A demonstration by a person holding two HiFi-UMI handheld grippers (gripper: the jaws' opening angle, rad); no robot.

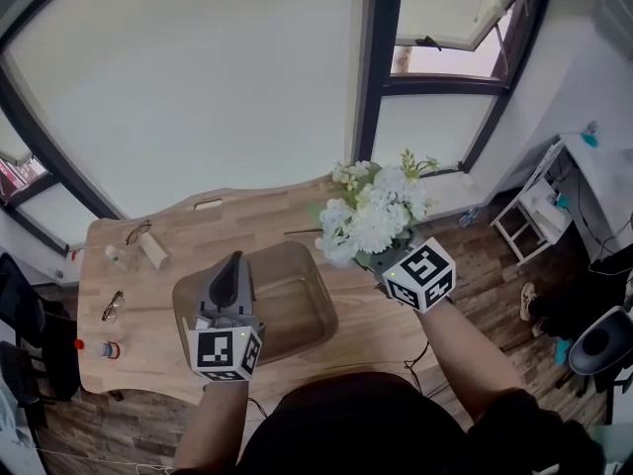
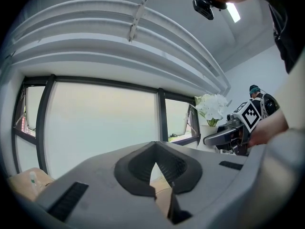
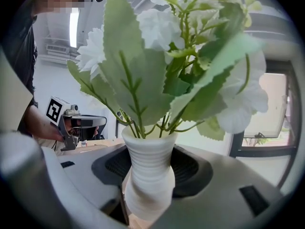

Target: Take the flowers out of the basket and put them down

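Your left tongs (image 1: 233,263) are closed on nothing and hover over the left side of the basket (image 1: 297,310). To its right, your right tongs (image 1: 384,262) are clenched around the white vase (image 3: 147,175) that carries the flowers (image 1: 374,214), upright and clear of the basket, above the desk (image 1: 148,305) near its right edge. The set-down looks to be straight down along the vase's upright axis, and it falls to your right hand alone.
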